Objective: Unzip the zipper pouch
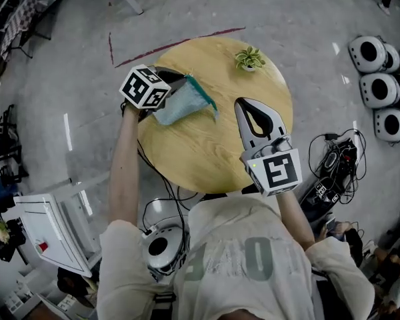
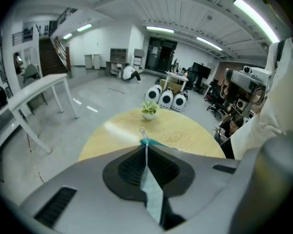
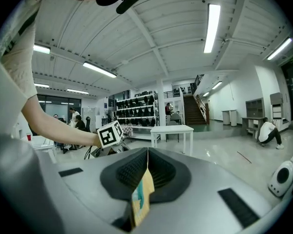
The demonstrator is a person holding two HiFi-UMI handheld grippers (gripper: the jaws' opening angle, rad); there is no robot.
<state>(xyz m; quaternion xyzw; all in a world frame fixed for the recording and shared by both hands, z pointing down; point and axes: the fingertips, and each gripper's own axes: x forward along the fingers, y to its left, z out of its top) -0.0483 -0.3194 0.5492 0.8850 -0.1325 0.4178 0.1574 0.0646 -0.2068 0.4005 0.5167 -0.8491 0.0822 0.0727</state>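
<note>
Biggest worry first: the round worktop [image 1: 207,159] doesn't seem to be carrying the pouch much right now. The zipper pouch [image 1: 181,104] is over its left side, sticking out from the left gripper [image 2: 146,145], which is clamped tight on a strip of the pale blue fabric at one end. If that pinch only has thin cloth, a hard tug on the zip could slide the fabric out, and the pouch flops onto the wood or goes off the edge.

The right gripper [image 3: 147,150] is closed too, well apart from the pouch over the right side. Nothing hangs from its tips in the head view. There's a tan-and-teal sliver in the slot behind its pads, and I can't tell what that is. It'd need to open before taking anything; coming in closed would just shove the pouch around.

The teal zipper [image 1: 203,93] looks closed to me, so the whole job is ahead.

Smallest bit, biggest headache: the zipper pull [image 2: 142,130] pokes out just past the left gripper's tips. That's tight, so going for it risks knocking gripper on gripper, or grabbing fabric instead of the tab.
</note>
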